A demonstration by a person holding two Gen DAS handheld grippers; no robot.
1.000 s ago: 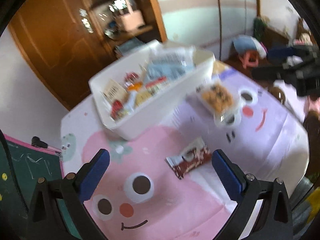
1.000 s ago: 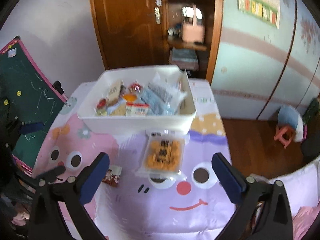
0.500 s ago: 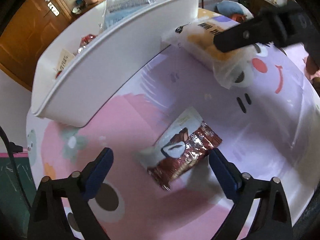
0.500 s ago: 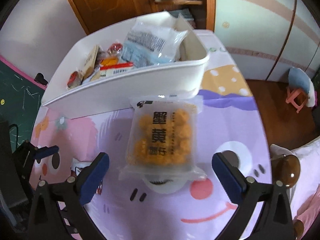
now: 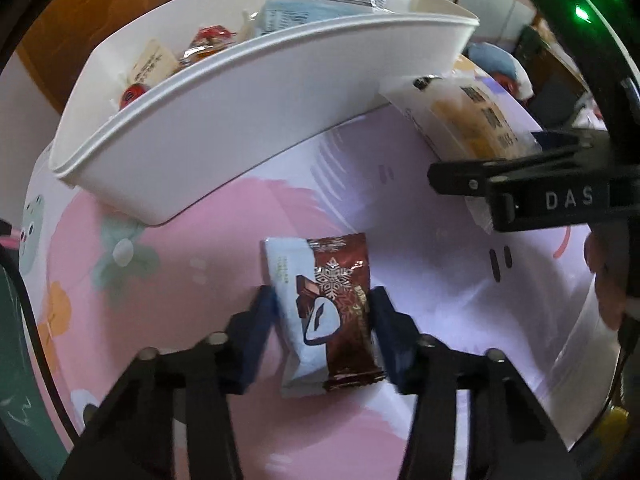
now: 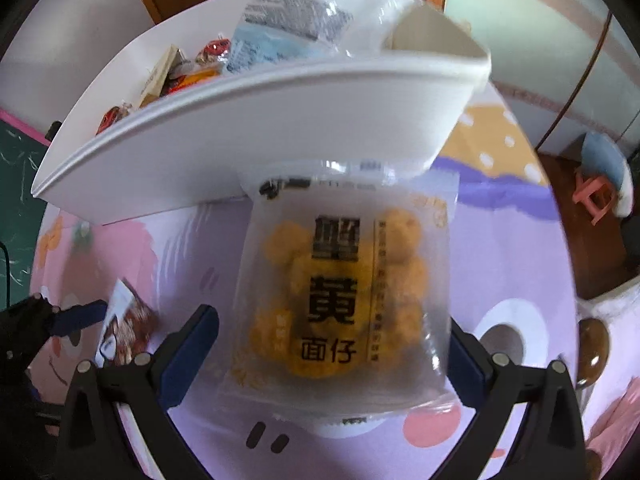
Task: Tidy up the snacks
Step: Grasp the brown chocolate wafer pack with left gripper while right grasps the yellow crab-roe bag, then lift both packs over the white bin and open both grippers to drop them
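Observation:
A brown and white chocolate packet (image 5: 324, 312) lies on the pink part of the cartoon tablecloth (image 5: 180, 280). My left gripper (image 5: 324, 320) points down over it. Its jaws are closing, and both blue pads touch the packet's long sides. A clear bag of yellow puffs (image 6: 340, 288) lies in front of the white bin (image 6: 260, 128), one end touching the bin's wall. My right gripper (image 6: 328, 356) straddles this bag, closing slightly. Its left pad still stands clear of the bag. The right gripper's black finger (image 5: 520, 184) shows over the bag in the left wrist view.
The white bin (image 5: 240, 100) holds several snacks, with a pale blue bag on top. A green chalkboard (image 6: 16, 184) stands left of the table. A pink stool (image 6: 592, 196) is on the floor to the right. A hand (image 5: 604, 280) shows at the right edge.
Both grippers have come down close to the table. The left jaws went from wide apart to closed against the chocolate packet. The right jaws now straddle the yellow bag.

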